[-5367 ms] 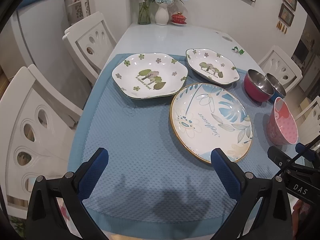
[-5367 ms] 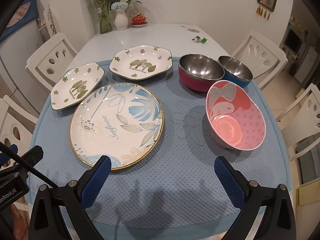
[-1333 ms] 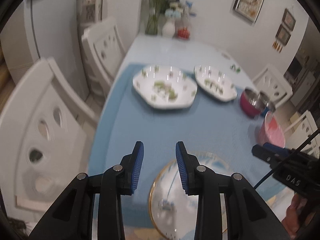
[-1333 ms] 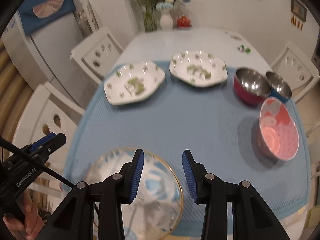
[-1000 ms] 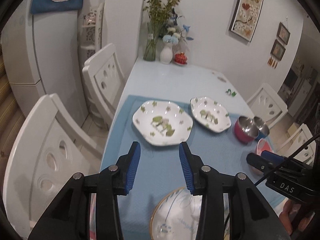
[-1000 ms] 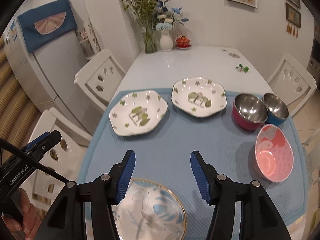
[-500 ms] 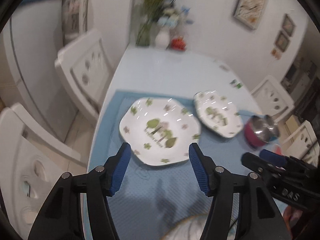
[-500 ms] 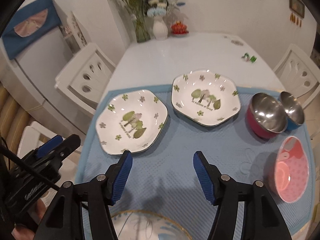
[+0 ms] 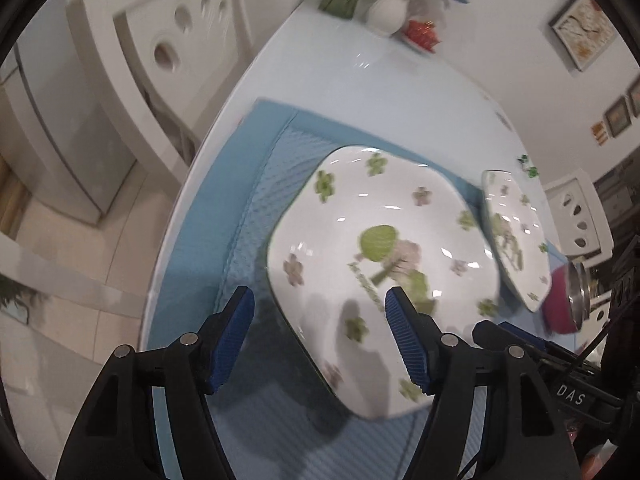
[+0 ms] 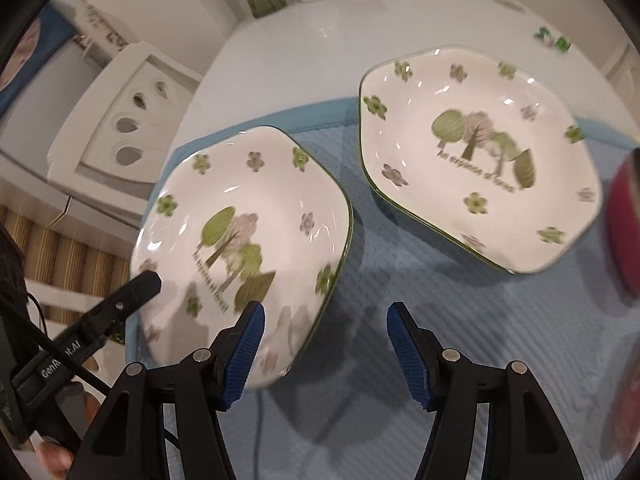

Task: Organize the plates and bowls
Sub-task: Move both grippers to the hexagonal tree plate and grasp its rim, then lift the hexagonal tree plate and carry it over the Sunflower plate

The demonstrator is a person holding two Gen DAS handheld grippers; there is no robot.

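Near floral plate (image 9: 384,264) between the left gripper's (image 9: 320,336) parted jaws.

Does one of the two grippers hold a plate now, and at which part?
Nothing is held. The left gripper is open around the near edge of the left forest plate, not closed on it. The right gripper is open over the mat.

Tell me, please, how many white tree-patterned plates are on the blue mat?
2. One plate lies on the blue mat near its left edge, by both open grippers; the other plate sits to its right, farther back. More dishes may be out of view.
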